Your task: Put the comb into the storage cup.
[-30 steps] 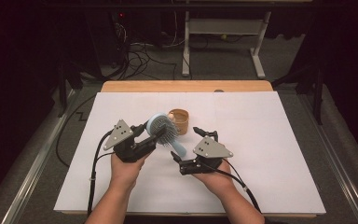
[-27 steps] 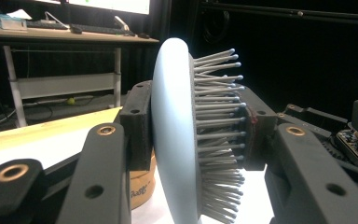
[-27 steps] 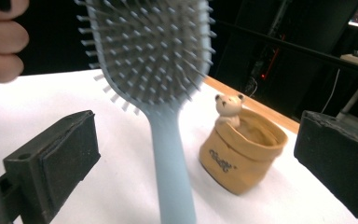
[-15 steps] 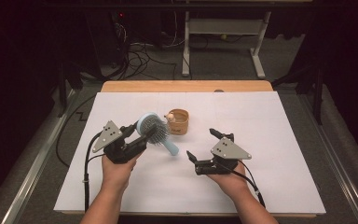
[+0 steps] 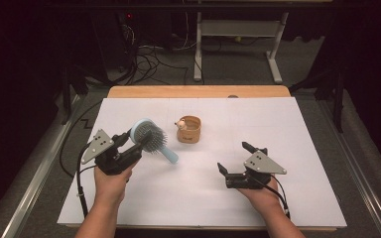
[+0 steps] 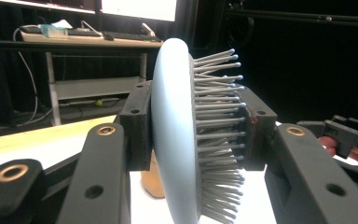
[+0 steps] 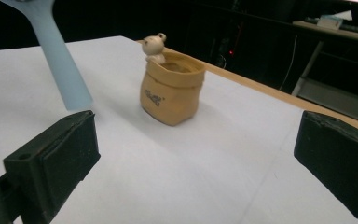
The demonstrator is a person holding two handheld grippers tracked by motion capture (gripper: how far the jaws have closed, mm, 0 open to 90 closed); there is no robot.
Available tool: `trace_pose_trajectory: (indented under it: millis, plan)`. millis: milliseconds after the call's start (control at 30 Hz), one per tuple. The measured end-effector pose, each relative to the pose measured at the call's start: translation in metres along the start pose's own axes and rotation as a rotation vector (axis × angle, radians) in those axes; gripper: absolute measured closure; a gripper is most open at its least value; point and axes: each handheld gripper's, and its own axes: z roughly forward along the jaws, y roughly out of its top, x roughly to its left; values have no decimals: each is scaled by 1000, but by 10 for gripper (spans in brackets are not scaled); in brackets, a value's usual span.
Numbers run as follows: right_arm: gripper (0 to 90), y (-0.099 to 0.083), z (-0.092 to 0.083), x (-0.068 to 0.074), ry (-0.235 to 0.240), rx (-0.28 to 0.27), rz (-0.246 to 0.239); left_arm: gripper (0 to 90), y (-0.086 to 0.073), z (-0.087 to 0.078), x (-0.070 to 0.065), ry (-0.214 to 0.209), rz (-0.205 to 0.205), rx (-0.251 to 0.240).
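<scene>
left gripper (image 5: 135,141) clamps the light-blue hairbrush (image 5: 151,139) by its head, toward the tabletop's left edge; right gripper (image 5: 235,161) spread wide, holding nothing, near the front edge; bear-trimmed tan pot (image 5: 189,129) mid-table.

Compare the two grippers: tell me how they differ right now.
The left gripper is shut on the hairbrush, pinching its round head; the right gripper is open and holds nothing. The left gripper sits near the table's left edge with the brush handle slanting down toward the middle; the right gripper sits right of centre, its jaws aimed toward the small tan pot. Both are black and hand-held, each topped by a grey plate.
</scene>
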Motion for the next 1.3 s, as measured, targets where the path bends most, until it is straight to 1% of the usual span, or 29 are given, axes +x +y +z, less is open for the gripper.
trace_pose_trajectory:
  millis: [67, 233, 300, 433, 467, 733, 1000, 1067, 1200, 1300]
  plan:
    - [0, -4, -4, -5, -9, 0, 20, 561, 0, -2, 2, 8, 1, 0]
    - [0, -8, -13, -14, -42, -18, 40, 562, 1, -8, 6, 24, 11, 11]
    - [0, -10, -16, -17, -50, -15, 38, 564, 1, -10, 6, 31, 21, 15]
    - [0, -14, -22, -21, -67, -12, 35, 565, 2, -12, 8, 38, 26, 20]
    - [0, -15, -24, -23, -71, -12, 34, 565, 2, -13, 8, 40, 22, 17]
    - [0, -24, -34, -33, -97, -2, 60, 565, 6, -15, 9, 53, 24, 11]
    - [0, -30, -44, -41, -121, -5, 85, 565, 10, -12, 8, 52, 28, 14]
    - [0, -32, -46, -43, -125, -7, 90, 565, 12, -10, 7, 50, 25, 9]
    - [0, -33, -47, -45, -127, -11, 102, 565, 16, -5, 4, 45, 28, 7]
    - [0, -33, -46, -44, -122, -14, 97, 565, 17, 0, 2, 37, 27, 5]
